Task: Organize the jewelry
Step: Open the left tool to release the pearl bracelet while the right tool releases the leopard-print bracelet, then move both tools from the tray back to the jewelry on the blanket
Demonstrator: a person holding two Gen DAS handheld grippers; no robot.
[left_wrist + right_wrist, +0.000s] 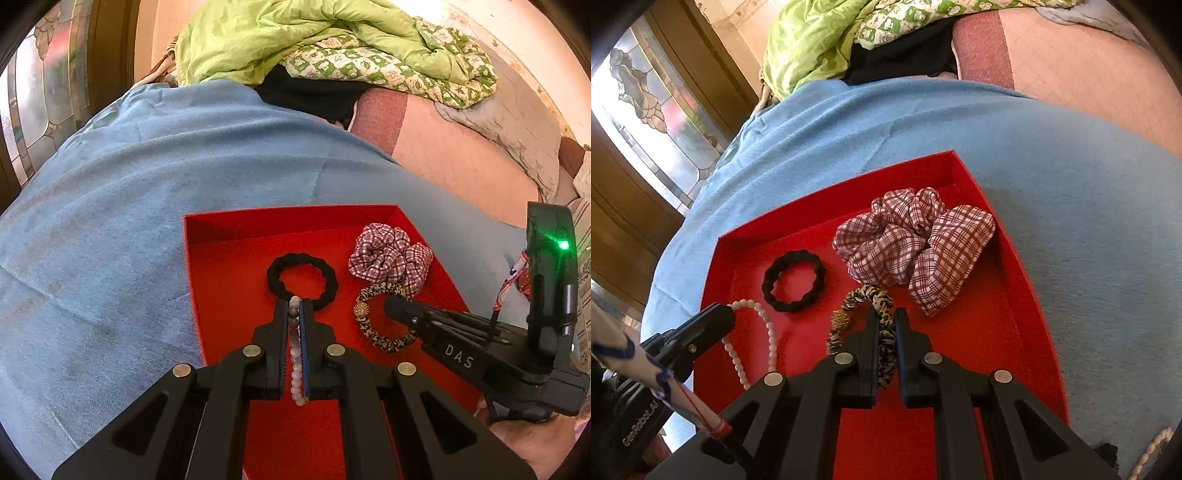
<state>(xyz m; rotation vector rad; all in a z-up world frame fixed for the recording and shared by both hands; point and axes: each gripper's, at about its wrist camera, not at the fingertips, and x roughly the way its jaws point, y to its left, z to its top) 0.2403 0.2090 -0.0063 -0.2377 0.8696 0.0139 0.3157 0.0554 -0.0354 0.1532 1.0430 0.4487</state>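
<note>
1. A shallow red tray (229,266) lies on a blue cloth (110,206); its low walls run along the far and left sides, and the right wall slants away toward the blue cloth (1089,240).
2. The left gripper (294,306) has its jaws closed on a pale bead bracelet (295,354), the strand running between the pads. From the right wrist view the bracelet (764,325) loops down onto the tray floor near the left wall.
3. The right gripper (886,321) is clamped on a leopard-print hair tie (882,314), which carries a small gold bead (840,319). In the left view the hair tie (373,332) sits right of centre.
4. A black braided hair tie (301,275) lies flat mid-tray, just beyond the left gripper's tips.
5. A plaid scrunchie (916,243) lies toward the far right corner, just beside the leopard tie.
6. Bare tray floor shows along the far wall and left side (746,251).
7. A green quilt (295,40) is heaped beyond the cloth's far edge.
</note>
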